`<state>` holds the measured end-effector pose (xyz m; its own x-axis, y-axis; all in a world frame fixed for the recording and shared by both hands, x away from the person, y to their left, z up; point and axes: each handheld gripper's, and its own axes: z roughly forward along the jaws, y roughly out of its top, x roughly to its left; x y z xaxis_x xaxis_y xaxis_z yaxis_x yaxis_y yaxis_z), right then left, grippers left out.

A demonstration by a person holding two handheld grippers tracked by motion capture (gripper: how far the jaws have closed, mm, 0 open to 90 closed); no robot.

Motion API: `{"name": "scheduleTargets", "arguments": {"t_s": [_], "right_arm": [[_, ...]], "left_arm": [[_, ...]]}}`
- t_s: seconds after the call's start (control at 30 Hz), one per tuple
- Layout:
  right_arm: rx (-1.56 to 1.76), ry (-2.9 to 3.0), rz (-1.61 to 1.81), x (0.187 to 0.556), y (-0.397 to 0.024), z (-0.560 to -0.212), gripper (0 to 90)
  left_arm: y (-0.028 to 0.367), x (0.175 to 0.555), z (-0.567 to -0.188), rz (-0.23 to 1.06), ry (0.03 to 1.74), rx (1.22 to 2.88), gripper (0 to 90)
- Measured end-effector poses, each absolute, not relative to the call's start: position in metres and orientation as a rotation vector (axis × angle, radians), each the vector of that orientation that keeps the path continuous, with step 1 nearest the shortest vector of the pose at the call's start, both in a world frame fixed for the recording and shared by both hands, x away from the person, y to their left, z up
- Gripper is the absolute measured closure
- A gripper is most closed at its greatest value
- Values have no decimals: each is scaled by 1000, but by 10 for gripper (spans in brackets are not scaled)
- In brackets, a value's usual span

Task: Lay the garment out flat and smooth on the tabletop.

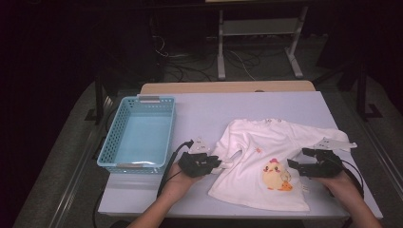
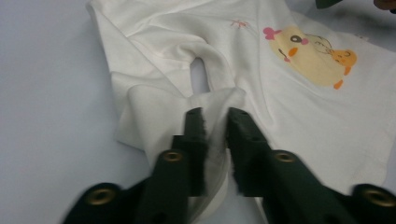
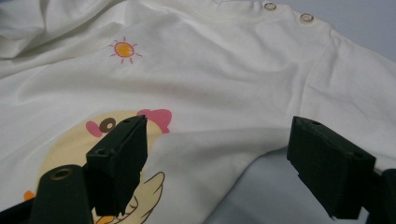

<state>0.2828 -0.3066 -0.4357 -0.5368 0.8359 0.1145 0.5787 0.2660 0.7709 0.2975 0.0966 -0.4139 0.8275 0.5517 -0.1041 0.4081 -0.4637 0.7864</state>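
Soft white cotton, the baby shirt [image 1: 266, 161] with its yellow chick print [image 1: 274, 175] lies rumpled at lower centre on the smooth pale table [image 1: 209, 114]. Left gripper [image 2: 215, 116] has its jaws slightly parted around the folded sleeve [image 2: 212, 100]; right gripper [image 3: 217, 140] gapes wide, holding nothing, above the shirt's edge. Blue plastic lattice basket [image 1: 139, 132] sits left.

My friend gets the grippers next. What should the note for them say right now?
Left gripper: jaws a little apart with the folded-in sleeve cuff between them; not clear whether the pads press it.
Right gripper: open, over the shirt's right edge, gripping nothing.
White chick T-shirt: front up on the table, its left sleeve folded in over the body, the other sleeve spread out.
Blue basket: left of the shirt, nothing in it.
Done: one sleeve folded in.
Left, probably: fold the other sleeve, fold the body, maybe put it in the basket.
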Motion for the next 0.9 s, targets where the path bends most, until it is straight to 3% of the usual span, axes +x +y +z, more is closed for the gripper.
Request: {"name": "scheduleTargets", "arguments": {"t_s": [0.1, 0.23, 0.9], "right_arm": [[1293, 2227, 1149, 283, -306, -436, 193], [1297, 2226, 1146, 283, -307, -436, 193], [1291, 2227, 1162, 283, -307, -436, 193]], "left_arm": [[95, 299, -407, 224, 703, 2088, 505], [89, 306, -399, 233, 713, 2059, 433], [47, 400, -404, 313, 763, 2049, 489]]}}
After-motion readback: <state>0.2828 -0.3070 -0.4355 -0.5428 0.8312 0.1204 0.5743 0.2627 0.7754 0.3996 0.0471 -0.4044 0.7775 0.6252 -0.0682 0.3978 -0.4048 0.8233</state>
